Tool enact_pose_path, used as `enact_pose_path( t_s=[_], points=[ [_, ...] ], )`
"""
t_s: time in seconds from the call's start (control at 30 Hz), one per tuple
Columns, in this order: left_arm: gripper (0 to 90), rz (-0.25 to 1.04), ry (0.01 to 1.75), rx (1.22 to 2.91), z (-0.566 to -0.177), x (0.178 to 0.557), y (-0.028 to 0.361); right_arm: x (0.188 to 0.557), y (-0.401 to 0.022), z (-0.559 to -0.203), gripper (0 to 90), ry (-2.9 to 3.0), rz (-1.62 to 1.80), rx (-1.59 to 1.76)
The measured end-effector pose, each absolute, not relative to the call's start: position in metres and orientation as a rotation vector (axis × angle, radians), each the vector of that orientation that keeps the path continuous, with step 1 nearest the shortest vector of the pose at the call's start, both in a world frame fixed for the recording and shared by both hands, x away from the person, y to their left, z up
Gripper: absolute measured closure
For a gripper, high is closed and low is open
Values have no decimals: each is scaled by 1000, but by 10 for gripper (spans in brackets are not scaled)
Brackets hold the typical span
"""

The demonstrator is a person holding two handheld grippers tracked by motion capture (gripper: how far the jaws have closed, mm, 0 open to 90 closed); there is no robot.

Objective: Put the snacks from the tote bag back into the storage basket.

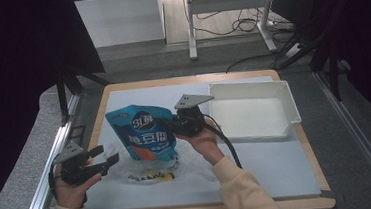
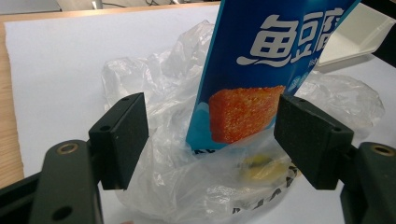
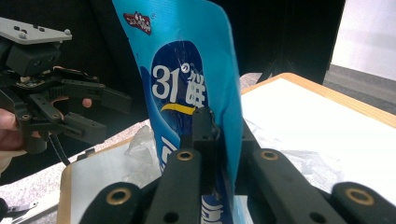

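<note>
R gripper (image 1: 167,126) is pinching the blue fish-tofu snack pouch (image 1: 143,133) upright, mid-mat above the clear plastic bag (image 1: 148,170); L gripper (image 1: 108,160) spread at 9 o'clock; white tray (image 1: 288,101) at 3 o'clock awaits it, prob.

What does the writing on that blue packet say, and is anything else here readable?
"31" then a Chinese character, likely "鲜": upper front of the blue packet.
"鱼豆腐": large white characters lower on the blue packet.
Red logo at the packet's top corner: too small to read.
Dark print on the clear plastic bag: crumpled, unreadable.
</note>
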State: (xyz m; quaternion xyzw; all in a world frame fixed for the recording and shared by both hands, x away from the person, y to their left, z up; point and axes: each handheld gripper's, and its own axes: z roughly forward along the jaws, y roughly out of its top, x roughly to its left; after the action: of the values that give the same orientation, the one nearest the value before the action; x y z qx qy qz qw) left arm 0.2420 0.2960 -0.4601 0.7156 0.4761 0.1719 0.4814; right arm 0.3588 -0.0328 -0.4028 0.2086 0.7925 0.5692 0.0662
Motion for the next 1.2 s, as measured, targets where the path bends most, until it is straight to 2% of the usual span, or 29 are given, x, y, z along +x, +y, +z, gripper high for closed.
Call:
enact_pose_path(
  t_s=[1.2],
  points=[
    [268, 401, 1183, 1750, -463, 244, 299, 347, -26, -405, 887, 2345, 1849, 730]
  ],
)
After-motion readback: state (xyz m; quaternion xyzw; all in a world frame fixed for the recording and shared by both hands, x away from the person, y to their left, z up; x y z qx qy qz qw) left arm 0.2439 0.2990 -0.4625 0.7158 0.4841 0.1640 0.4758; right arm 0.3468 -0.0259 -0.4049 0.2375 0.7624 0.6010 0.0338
